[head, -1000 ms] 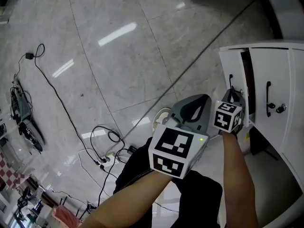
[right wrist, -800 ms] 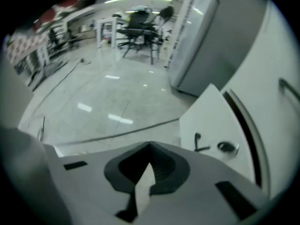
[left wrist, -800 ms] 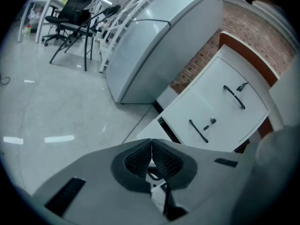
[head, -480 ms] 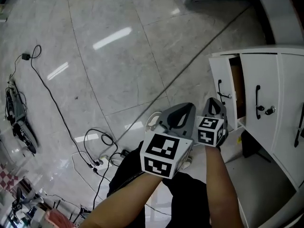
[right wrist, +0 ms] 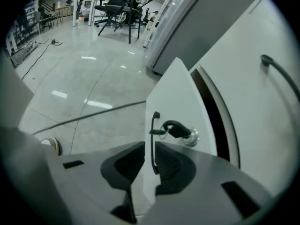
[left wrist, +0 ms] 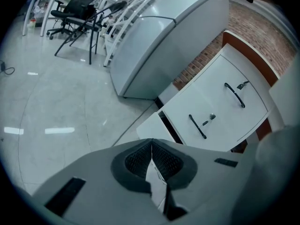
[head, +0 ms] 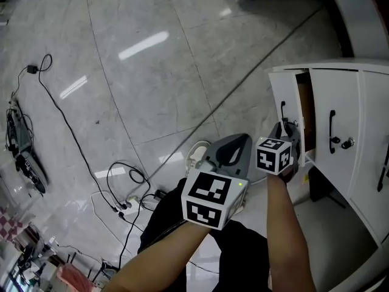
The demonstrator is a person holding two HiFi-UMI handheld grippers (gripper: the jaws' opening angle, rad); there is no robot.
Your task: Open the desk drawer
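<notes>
Looking down: two grippers, the left gripper (head: 234,148) hovering and the right gripper (head: 286,129) reaching at the ajar drawer (head: 284,93); three black handles (head: 332,123) showing on the cabinet (head: 358,96). Left gripper view: jaws pressing together, gripping nothing. Right gripper view: jaws have just been opening, one drawer handle (right wrist: 153,142) sitting loose between them.

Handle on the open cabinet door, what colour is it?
The handle is black, on a white door; clearest in the right gripper view.

Glossy grey floor (head: 158,84) open to your left
White cabinet door (head: 287,90), ajar, bars your right; black cables (head: 129,204) underfoot.
</notes>
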